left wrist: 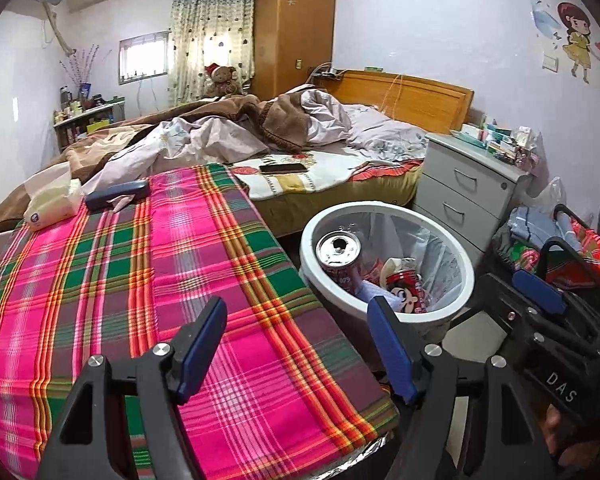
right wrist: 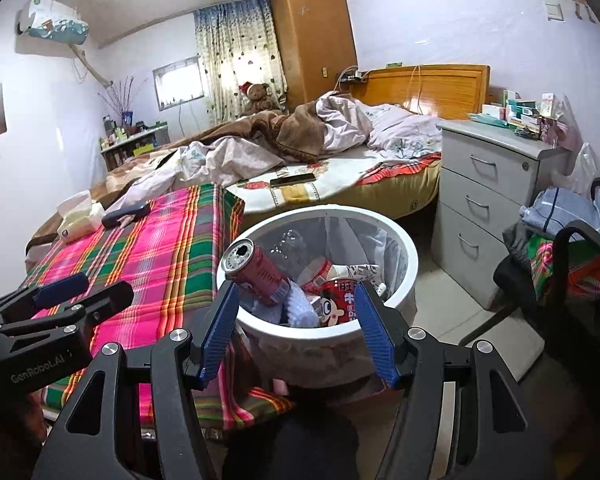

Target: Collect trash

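Trash bin (right wrist: 399, 248), white, bag-lined, just ahead of right claw (right wrist: 296, 328); holds soda can (right wrist: 256, 270), wrappers. Probably light, rigid; take by rim. Both claws agape, empty; left claw (left wrist: 296, 344) over plaid bench (left wrist: 140, 280).

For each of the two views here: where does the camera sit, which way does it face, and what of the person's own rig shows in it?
Left wrist: sits on the left gripper, angled down over the plaid cloth towards the bed; jaws open, empty; the right gripper shows at the right edge.
Right wrist: sits on the right gripper, angled down at the white bin holding a red can; jaws open, empty; the left gripper shows at the left edge.
Shared: bin, plaid cloth, bed, grey drawers.
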Motion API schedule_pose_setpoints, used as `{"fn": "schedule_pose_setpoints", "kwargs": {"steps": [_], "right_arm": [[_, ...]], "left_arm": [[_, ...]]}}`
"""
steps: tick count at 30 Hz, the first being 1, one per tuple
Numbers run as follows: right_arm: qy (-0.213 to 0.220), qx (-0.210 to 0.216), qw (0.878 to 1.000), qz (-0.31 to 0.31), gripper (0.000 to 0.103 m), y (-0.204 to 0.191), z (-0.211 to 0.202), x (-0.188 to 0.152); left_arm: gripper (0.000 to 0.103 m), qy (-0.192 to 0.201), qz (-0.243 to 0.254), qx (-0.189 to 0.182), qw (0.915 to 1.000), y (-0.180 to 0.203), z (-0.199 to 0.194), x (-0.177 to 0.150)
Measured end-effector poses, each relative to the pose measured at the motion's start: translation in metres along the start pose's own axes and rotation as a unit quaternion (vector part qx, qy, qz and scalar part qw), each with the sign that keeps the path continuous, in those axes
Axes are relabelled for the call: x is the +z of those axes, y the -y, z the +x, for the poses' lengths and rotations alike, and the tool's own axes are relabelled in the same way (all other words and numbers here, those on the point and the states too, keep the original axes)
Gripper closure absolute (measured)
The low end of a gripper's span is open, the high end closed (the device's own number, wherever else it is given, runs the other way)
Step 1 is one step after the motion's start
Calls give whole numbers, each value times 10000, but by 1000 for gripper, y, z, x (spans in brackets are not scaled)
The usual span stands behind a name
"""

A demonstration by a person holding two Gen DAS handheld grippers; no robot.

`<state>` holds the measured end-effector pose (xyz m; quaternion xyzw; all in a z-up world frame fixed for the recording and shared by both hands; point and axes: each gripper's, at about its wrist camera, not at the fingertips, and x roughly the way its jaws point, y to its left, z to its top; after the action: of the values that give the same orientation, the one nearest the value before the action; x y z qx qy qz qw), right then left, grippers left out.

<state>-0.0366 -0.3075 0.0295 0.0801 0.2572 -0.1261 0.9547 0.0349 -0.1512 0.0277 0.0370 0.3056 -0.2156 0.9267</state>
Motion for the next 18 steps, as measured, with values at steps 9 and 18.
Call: {"fn": "schedule_pose_setpoints", "kwargs": {"steps": [9,18], "right_arm": [[64,-90,9999,-55,42,-11,-4,-10],[101,-126,9998,82,42,-11,-6,-13]], "left_arm": [[28,152,49,442,9989,-1,-1,-12],[28,196,52,456,9988,-4,-3,-16]]}}
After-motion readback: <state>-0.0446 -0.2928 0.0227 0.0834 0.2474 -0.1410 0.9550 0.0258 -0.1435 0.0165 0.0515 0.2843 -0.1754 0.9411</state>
